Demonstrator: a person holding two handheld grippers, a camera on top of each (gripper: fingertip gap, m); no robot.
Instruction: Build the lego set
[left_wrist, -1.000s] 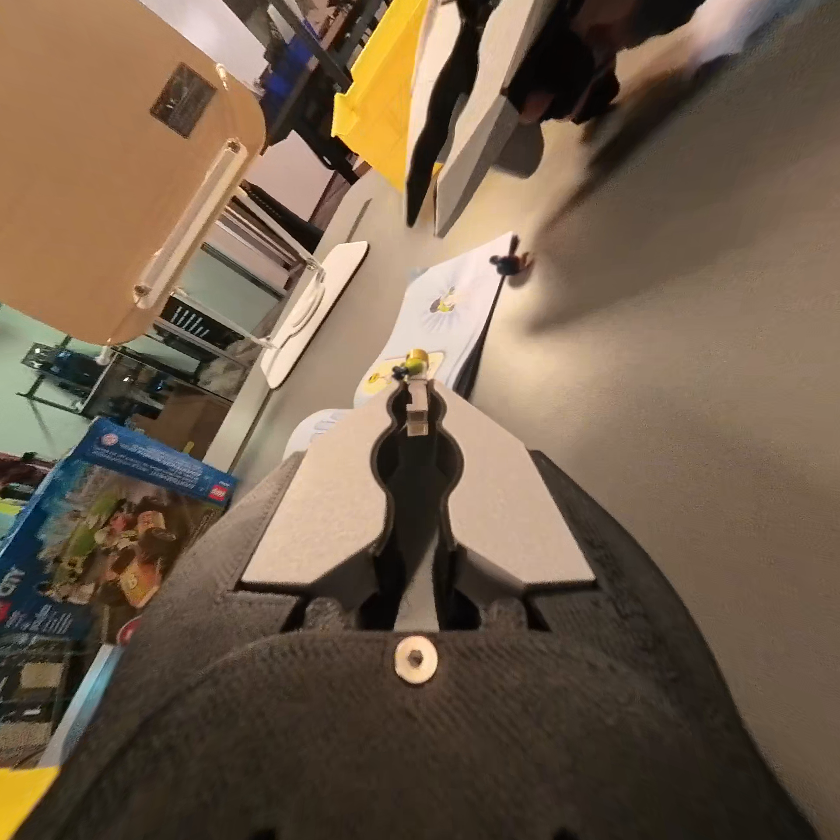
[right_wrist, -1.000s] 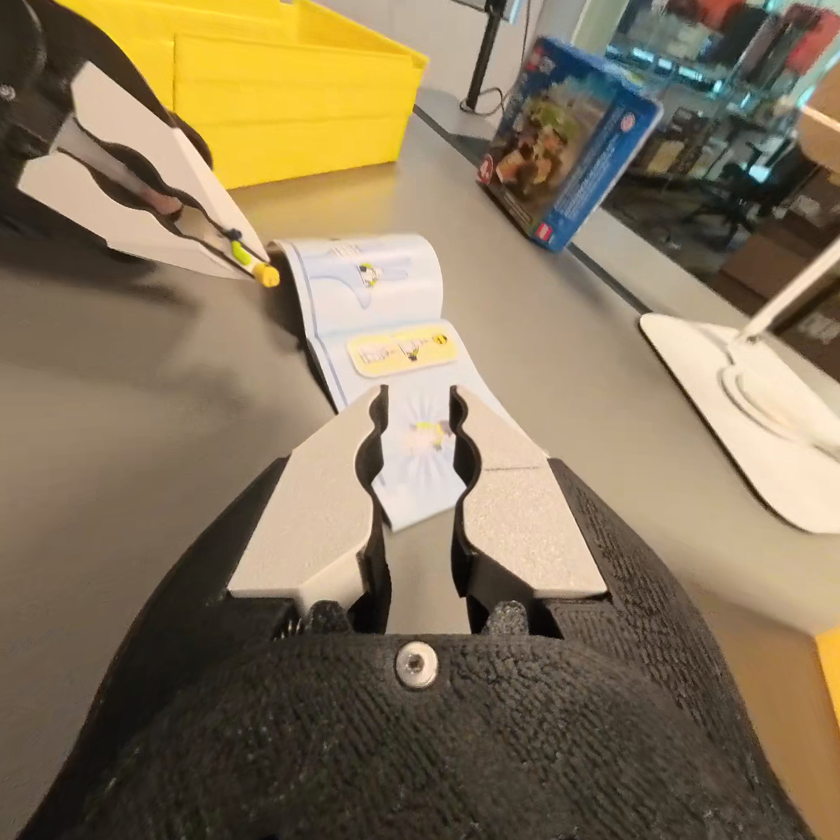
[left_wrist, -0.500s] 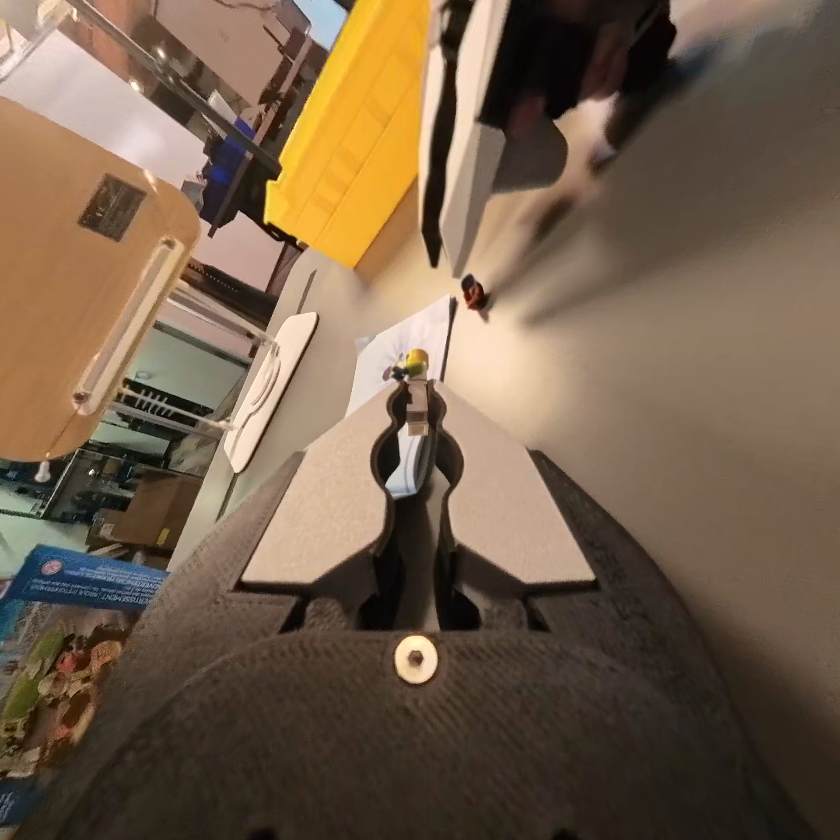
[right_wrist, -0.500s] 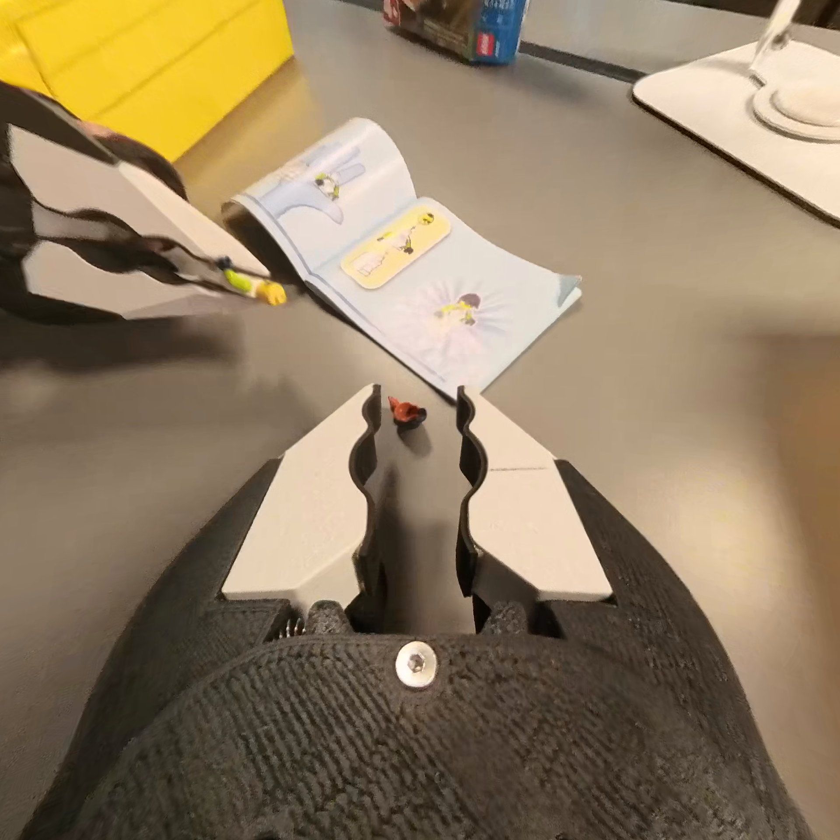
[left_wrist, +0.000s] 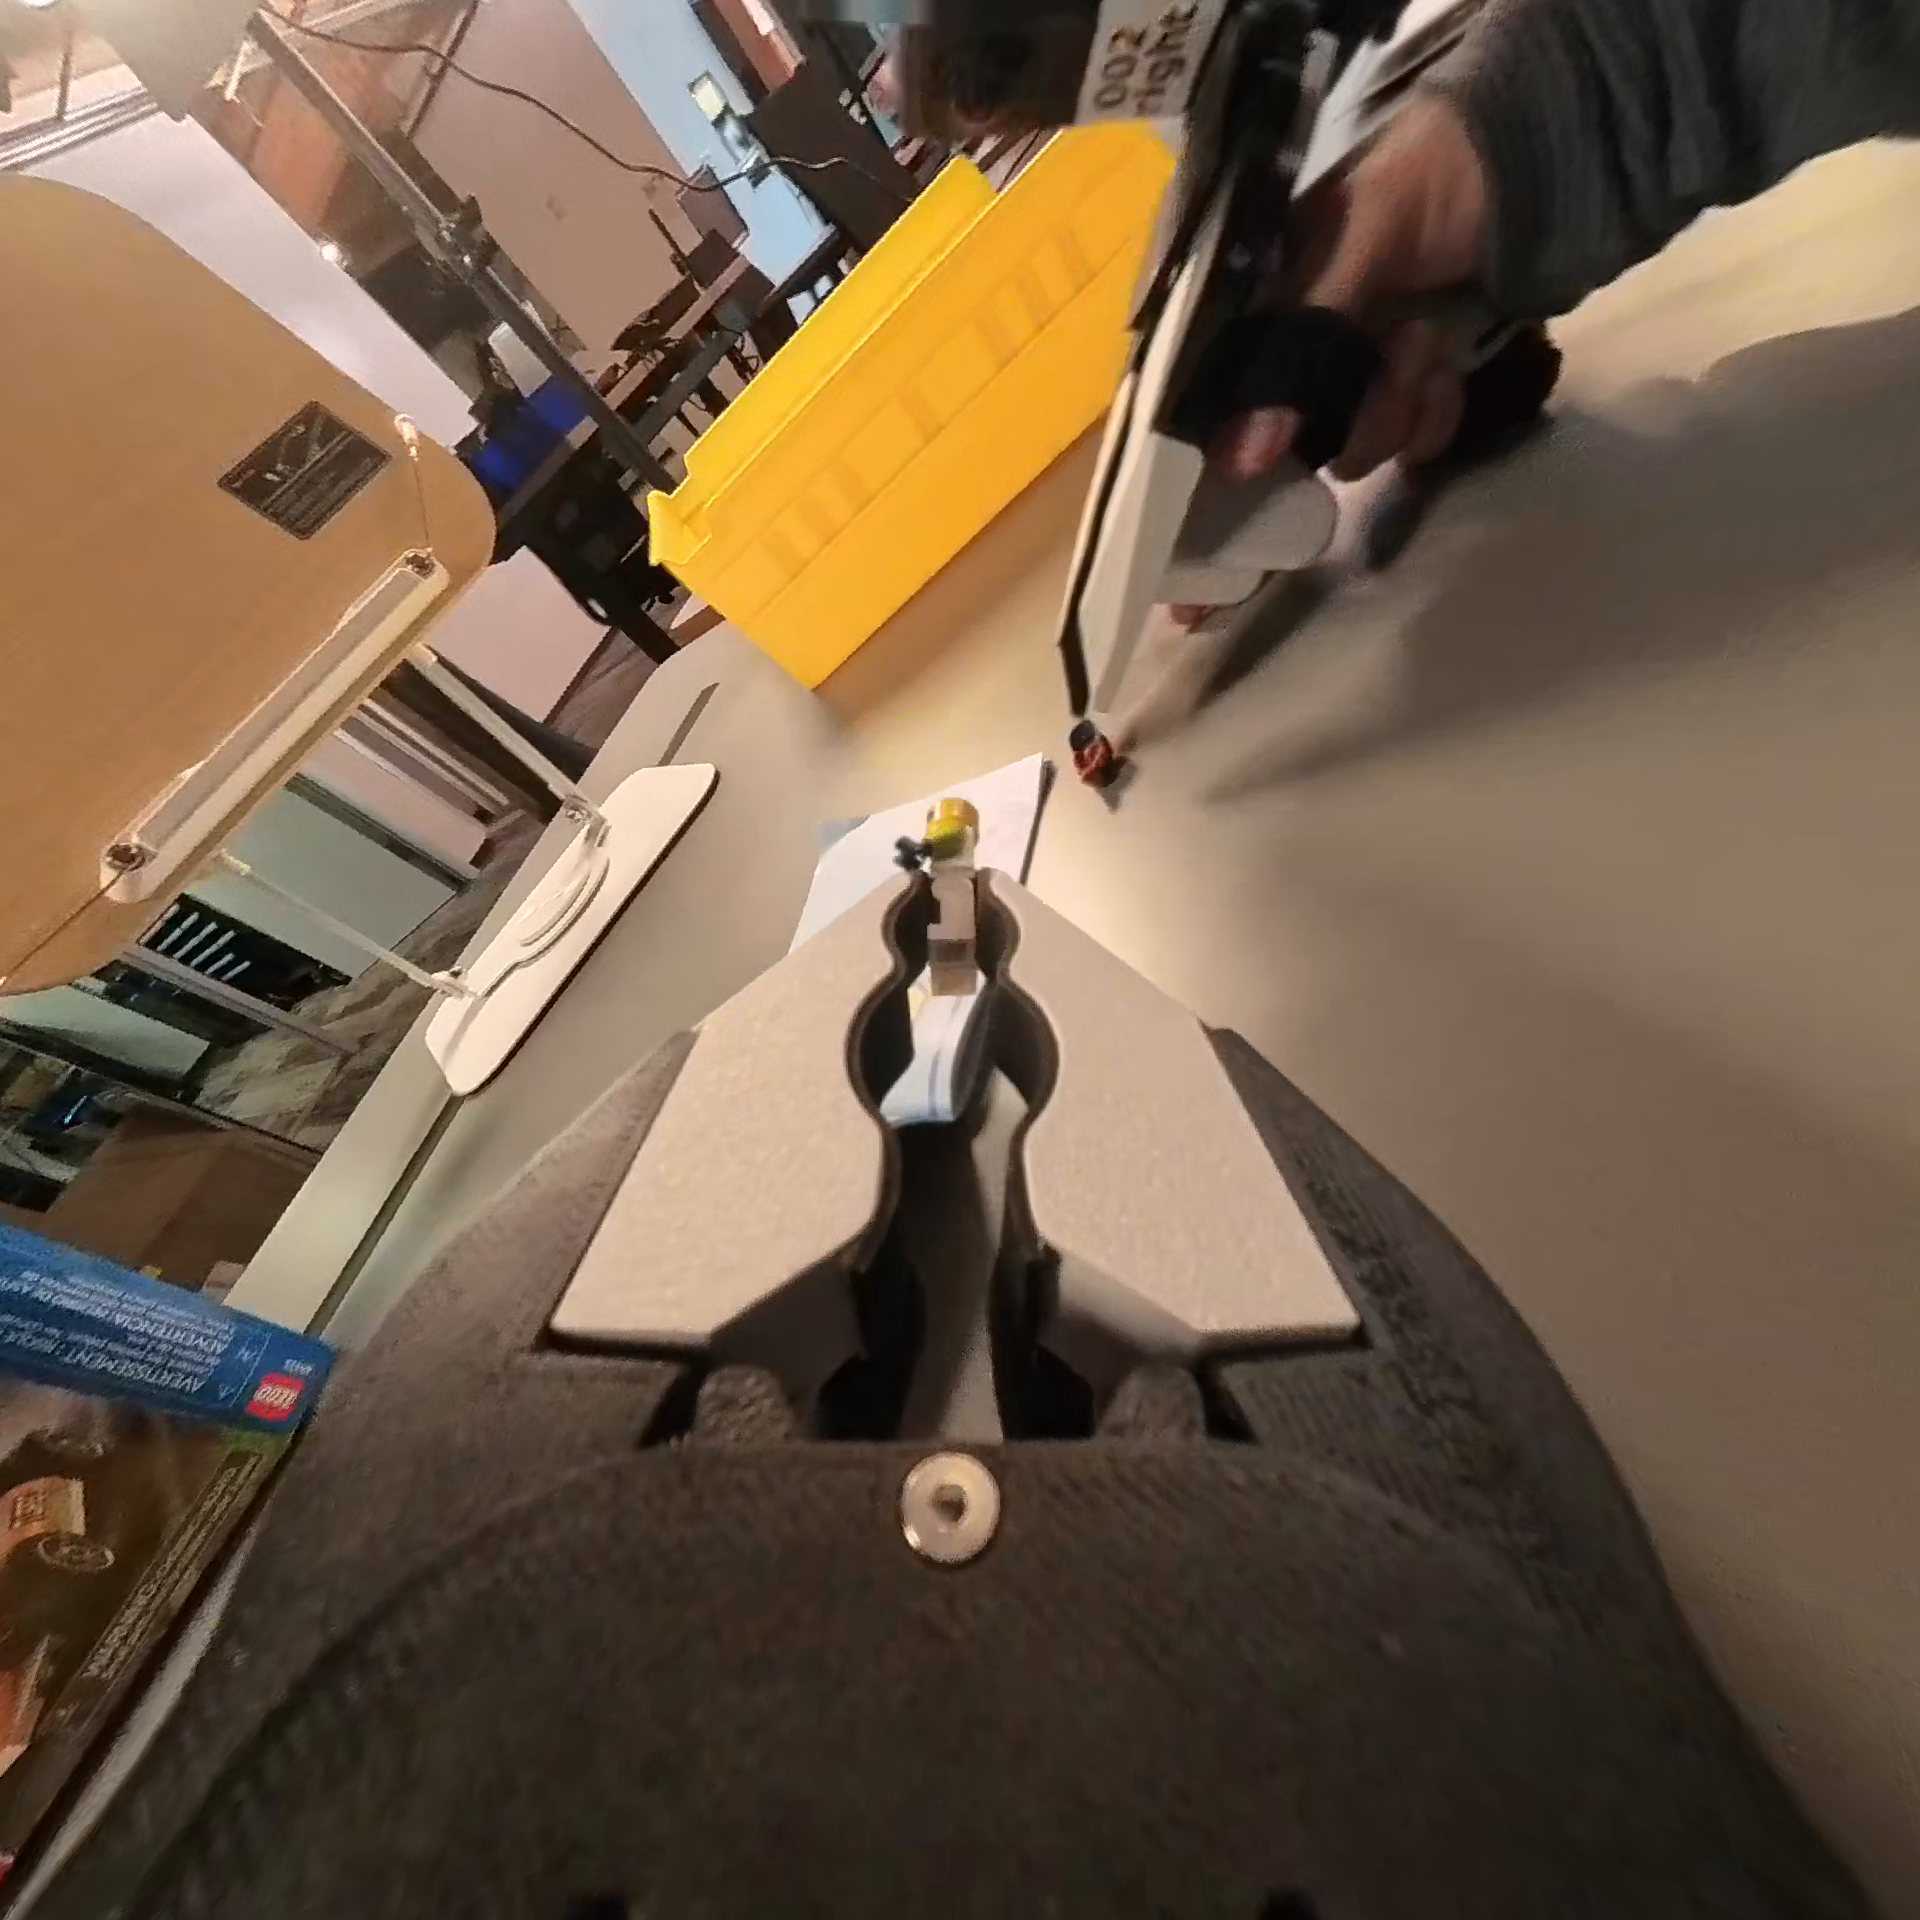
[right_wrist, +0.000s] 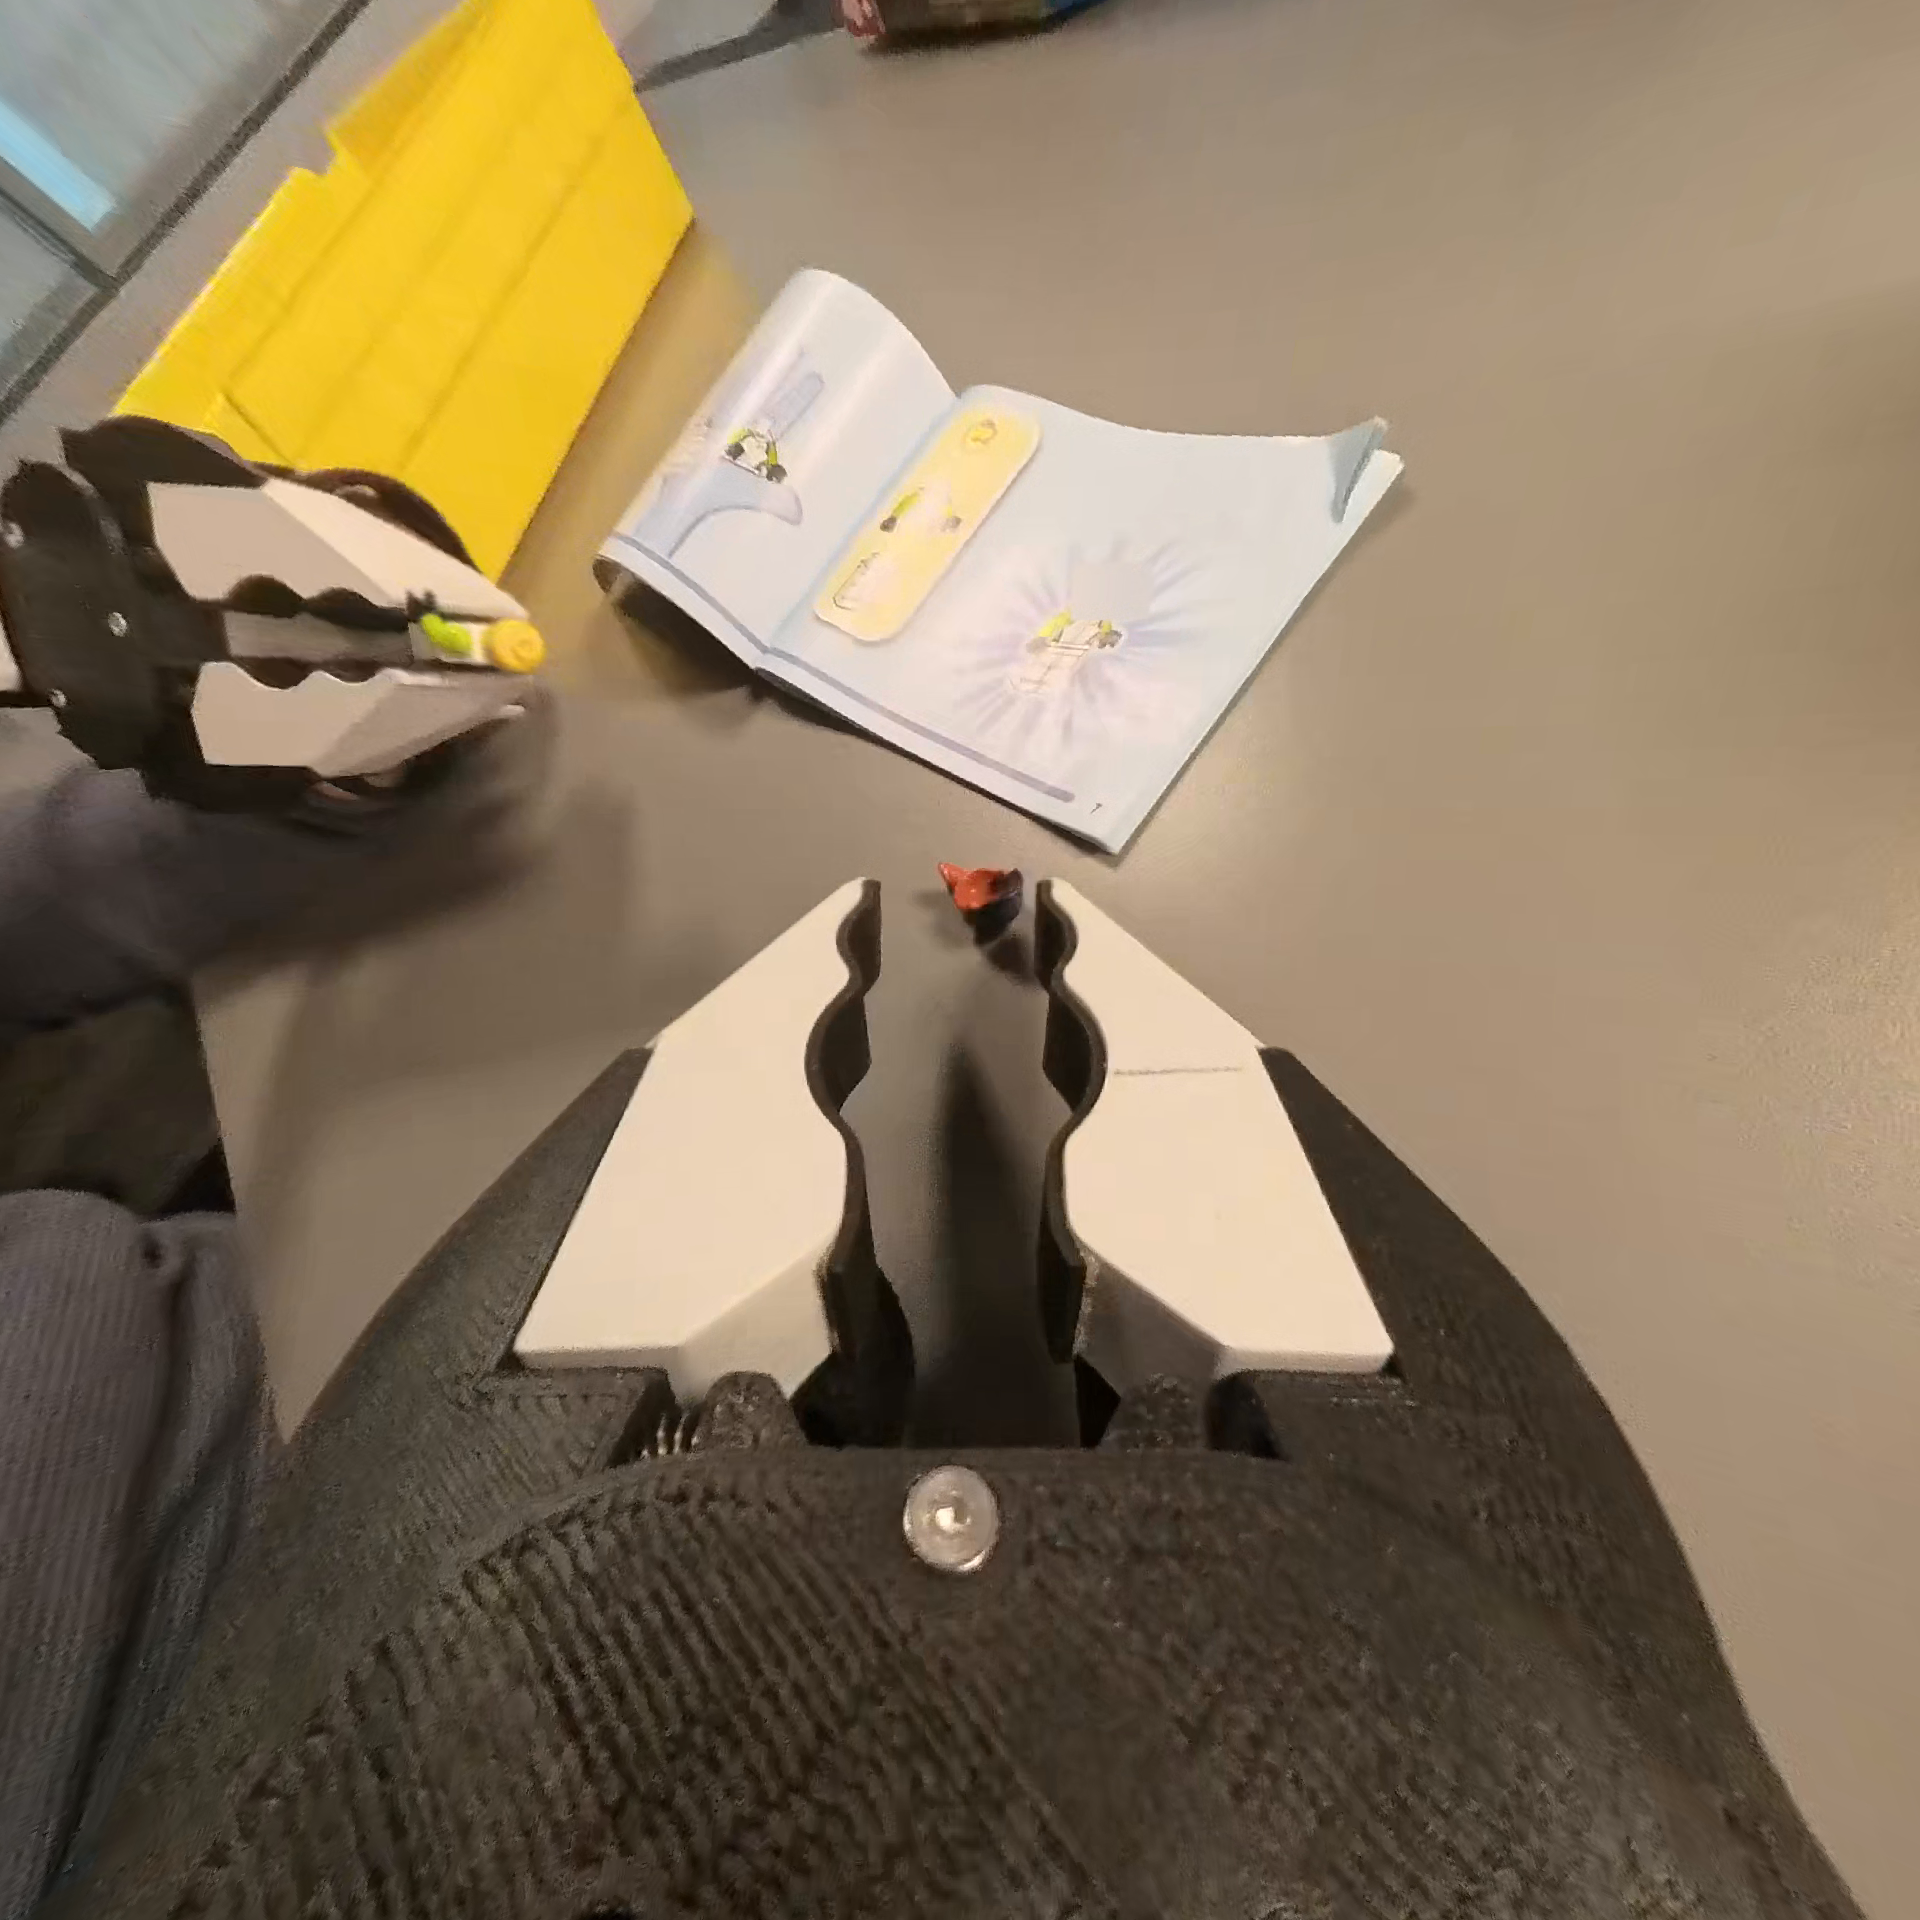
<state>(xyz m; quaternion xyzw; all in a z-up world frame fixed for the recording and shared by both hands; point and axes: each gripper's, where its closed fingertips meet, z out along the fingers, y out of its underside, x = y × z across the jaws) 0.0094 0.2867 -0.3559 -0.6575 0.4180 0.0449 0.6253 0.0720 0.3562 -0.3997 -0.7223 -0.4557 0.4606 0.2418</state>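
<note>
One minifigure (left_wrist: 951, 868) is sitting clamped between the left gripper's (left_wrist: 951, 883) fingertips, its yellow head sticking out past them, held above the table (left_wrist: 1507, 1039) near the booklet's edge; the right wrist view is showing the same figure (right_wrist: 473, 641) in that gripper (right_wrist: 457, 649) off to the left, clear of the surface. One small red piece (right_wrist: 980, 890) is lying on the table just ahead of the right gripper (right_wrist: 951, 894), whose jaws are standing apart with the piece nearer the right finger and not between them. From the left wrist view the red piece (left_wrist: 1093, 750) is lying right at the tips of the right gripper (left_wrist: 1091, 717), which a hand (left_wrist: 1382, 312) is holding tilted steeply down. One open booklet (right_wrist: 987, 561) is lying just beyond the red piece, one yellow bin (right_wrist: 416, 270) is sitting behind the left gripper, one set box (left_wrist: 125, 1475) is showing at the left wrist view's lower left edge, and one white stand base (left_wrist: 582, 914) is resting on the table's far side. Compared with half a second ago, the right gripper is tipping further downward and the red piece is sitting closer to its right fingertip, while the left gripper is keeping its grip on the figure; a second ago the red piece was not yet showing ahead of the right gripper.
</note>
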